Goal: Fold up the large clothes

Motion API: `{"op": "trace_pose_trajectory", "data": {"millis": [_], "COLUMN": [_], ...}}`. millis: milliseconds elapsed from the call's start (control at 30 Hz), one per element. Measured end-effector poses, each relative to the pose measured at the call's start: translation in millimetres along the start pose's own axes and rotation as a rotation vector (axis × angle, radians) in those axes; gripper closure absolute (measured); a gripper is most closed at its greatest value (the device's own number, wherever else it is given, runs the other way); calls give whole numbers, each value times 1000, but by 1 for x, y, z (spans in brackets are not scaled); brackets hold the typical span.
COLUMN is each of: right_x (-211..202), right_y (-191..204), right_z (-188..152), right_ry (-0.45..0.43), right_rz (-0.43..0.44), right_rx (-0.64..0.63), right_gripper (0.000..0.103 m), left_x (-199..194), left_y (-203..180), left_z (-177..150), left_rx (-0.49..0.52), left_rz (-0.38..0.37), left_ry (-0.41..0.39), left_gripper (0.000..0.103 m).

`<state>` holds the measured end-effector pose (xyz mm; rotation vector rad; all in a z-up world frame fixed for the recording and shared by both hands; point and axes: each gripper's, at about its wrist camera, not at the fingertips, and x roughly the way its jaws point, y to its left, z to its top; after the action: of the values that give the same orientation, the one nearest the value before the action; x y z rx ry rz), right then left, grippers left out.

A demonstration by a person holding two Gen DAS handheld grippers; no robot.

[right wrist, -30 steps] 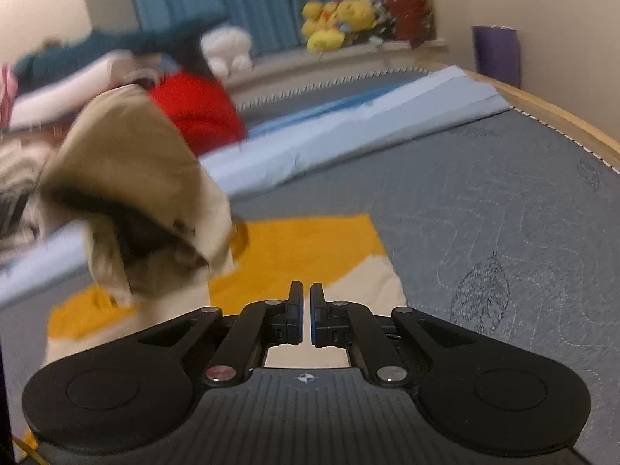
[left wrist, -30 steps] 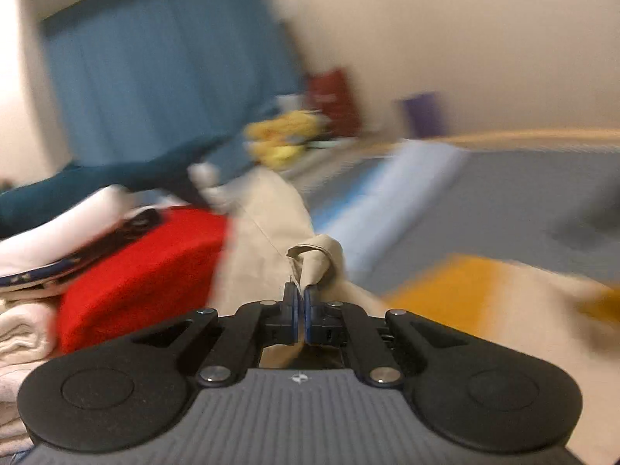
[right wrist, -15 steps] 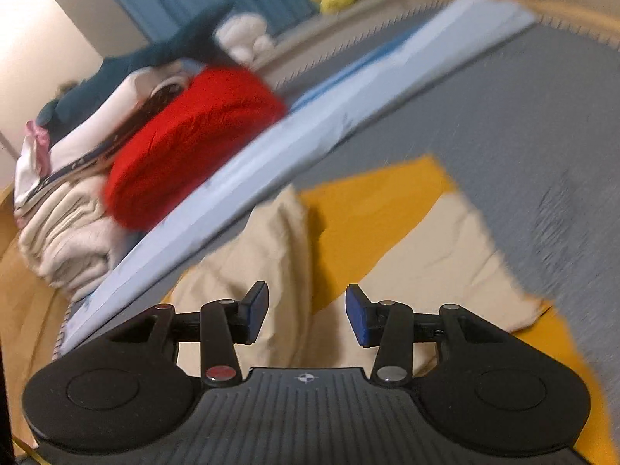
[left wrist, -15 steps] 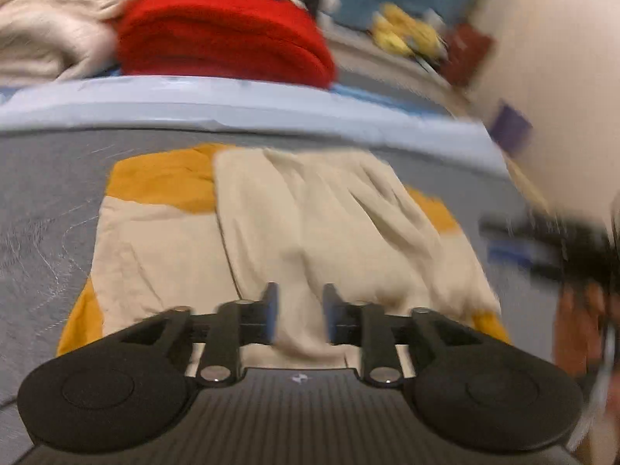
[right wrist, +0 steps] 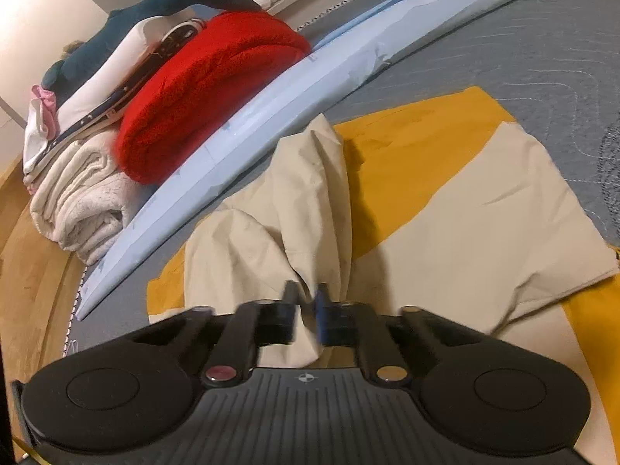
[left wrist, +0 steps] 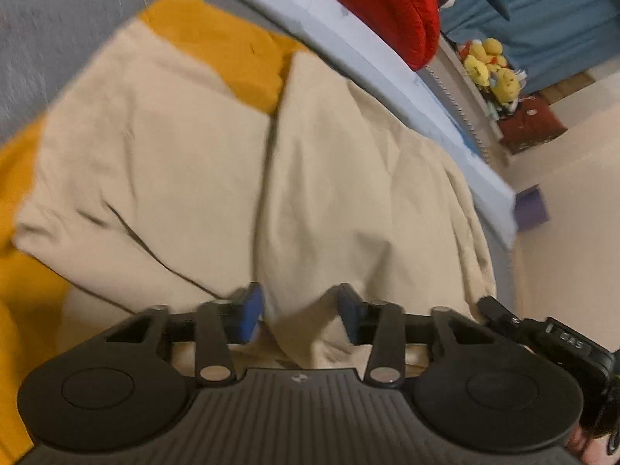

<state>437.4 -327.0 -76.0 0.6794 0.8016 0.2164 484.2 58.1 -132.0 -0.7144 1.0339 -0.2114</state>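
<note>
On the grey quilted mattress (right wrist: pixel 542 50), a beige and mustard garment (right wrist: pixel 445 209) is lying partly folded, its raised beige fold running toward 12 o'clock. Left gripper (left wrist: pixel 300 316) is hovering with jaws spread over the cloth. Right gripper (right wrist: pixel 306 312) is pinching a beige fold between nearly closed jaws. Red blanket (right wrist: pixel 201 89) is sitting at 10 o'clock.

Beige-and-mustard garment (right wrist: pixel 457 209) on grey quilted bedding (right wrist: pixel 542 46), beside a red blanket (right wrist: pixel 201 89) and pale-blue sheet (right wrist: pixel 310 81).
</note>
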Motion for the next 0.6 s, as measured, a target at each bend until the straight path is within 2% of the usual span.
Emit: {"op": "trace_pose_trajectory", "data": {"millis": [33, 67, 133, 233, 300, 333, 400, 433, 467, 500, 533, 567, 600], "right_x": [-2, -5, -13, -28, -35, -33, -16, -6, 5, 11, 15, 15, 14], "right_y": [1, 0, -2, -10, -14, -14, -17, -24, -33, -40, -43, -41, -36], "right_z": [1, 1, 2, 4, 2, 0, -7, -12, -19, -23, -27, -27, -27], "right_ry": [-12, -28, -66, -144, -169, -150, -49, 5, 75, 114, 128, 122, 109], "right_rz": [6, 16, 59, 166, 177, 136, -14, -85, -147, -173, -186, -196, -206], "right_rx": [-3, -6, 16, 102, 124, 113, 73, 84, 116, 145, 167, 157, 128], "right_gripper": [101, 101, 102, 102, 102, 102, 102, 102, 102, 102, 102, 102, 101], "left_x": [2, 3, -10, -47, -62, -62, -36, -15, 1, 6, 4, 0, -7], "left_y": [1, 1, -8, -29, -35, -35, -27, -20, -14, -13, -16, -24, -34], "left_z": [-1, -2, 1, 12, 14, 11, 4, -2, -10, -15, -17, -17, -17], "left_rx": [-3, 0, 26, 136, 187, 191, 179, 177, 189, 209, 233, 265, 309], "left_rz": [-14, -18, -19, -72, -113, -113, -30, 59, 155, 211, 221, 207, 188], "left_ry": [12, 13, -55, -232, -297, -281, -125, 2, 88, 101, 78, 51, 12], "left_gripper": [82, 101, 102, 102, 102, 102, 96, 91, 83, 76, 76, 75, 70]}}
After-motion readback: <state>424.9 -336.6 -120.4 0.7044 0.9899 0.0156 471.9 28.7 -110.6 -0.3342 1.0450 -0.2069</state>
